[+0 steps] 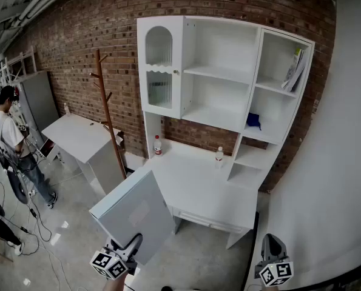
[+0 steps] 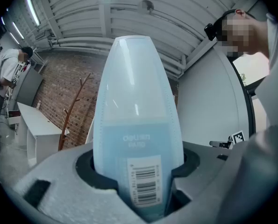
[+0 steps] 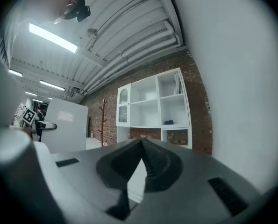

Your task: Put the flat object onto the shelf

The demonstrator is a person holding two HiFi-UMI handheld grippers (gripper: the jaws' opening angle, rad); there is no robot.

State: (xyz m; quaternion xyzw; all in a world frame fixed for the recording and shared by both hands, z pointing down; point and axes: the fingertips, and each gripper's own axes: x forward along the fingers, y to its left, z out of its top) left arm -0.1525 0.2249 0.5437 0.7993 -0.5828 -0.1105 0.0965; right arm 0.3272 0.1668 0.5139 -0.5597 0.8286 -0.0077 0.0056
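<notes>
Two grippers show low in our view: our left gripper [image 1: 133, 244] clamps the pale blue flat object [image 1: 138, 211] by its lower edge, upright in the air before the white shelf [image 1: 219, 73]. Our right gripper [image 1: 271, 240] is closed, empty, well apart.

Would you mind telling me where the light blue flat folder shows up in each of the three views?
Head view: lower left of centre, the light blue folder in the left gripper.
Left gripper view: centre, upright between the jaws.
Right gripper view: left side, a pale panel.
Shared landmark: the wooden coat stand.
</notes>
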